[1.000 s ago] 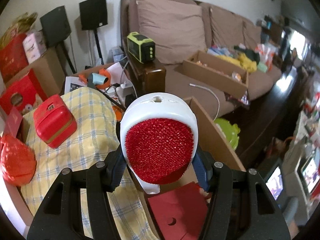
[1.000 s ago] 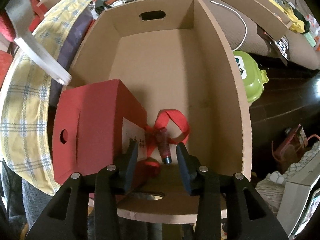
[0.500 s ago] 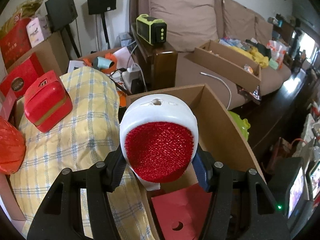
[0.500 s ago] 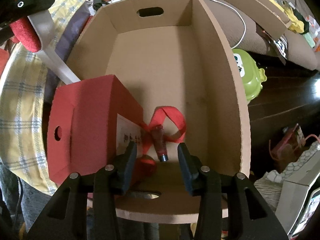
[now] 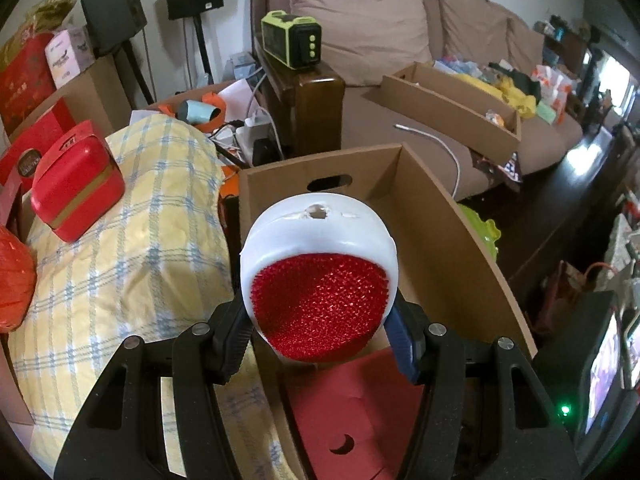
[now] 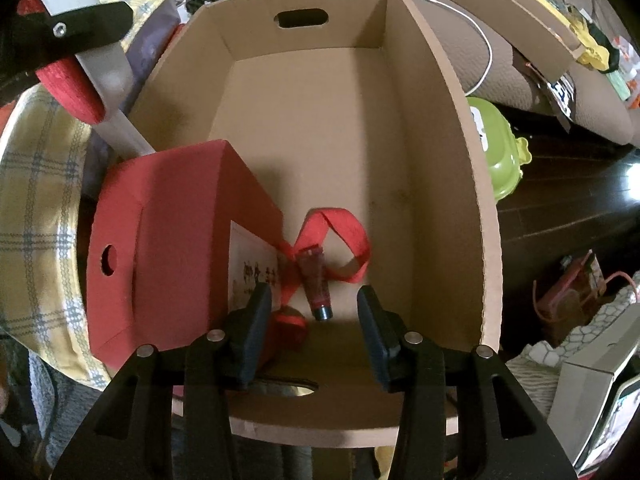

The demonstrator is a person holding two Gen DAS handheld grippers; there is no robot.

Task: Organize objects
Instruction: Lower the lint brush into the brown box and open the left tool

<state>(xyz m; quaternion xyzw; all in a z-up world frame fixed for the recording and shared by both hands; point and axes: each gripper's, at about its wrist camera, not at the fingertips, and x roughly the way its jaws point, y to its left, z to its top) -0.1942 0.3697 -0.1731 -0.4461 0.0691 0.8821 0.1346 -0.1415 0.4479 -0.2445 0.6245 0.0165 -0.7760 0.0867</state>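
My left gripper (image 5: 318, 334) is shut on a white brush with red bristles (image 5: 320, 280), gripping its sides just above the near left corner of an open cardboard box (image 5: 440, 216). From the right wrist view the same brush (image 6: 76, 80) hangs at the upper left, its handle reaching down behind a red carton (image 6: 168, 240) that stands in the box (image 6: 440, 160). A small red tube (image 6: 316, 284) and a red ribbon (image 6: 344, 232) lie on the box floor. My right gripper (image 6: 314, 314) hovers over the tube, open and gripping nothing.
Left of the box, a red tin (image 5: 76, 188) sits on a yellow checked cloth (image 5: 120, 260). A brown sofa (image 5: 360, 20) behind carries a flat cardboard tray (image 5: 448, 108). A green plastic container (image 6: 496, 152) lies on the dark floor right of the box.
My left gripper has come down with the brush, closer to the box's left corner. The right gripper's jaws have widened a little over the tube, which has not moved.
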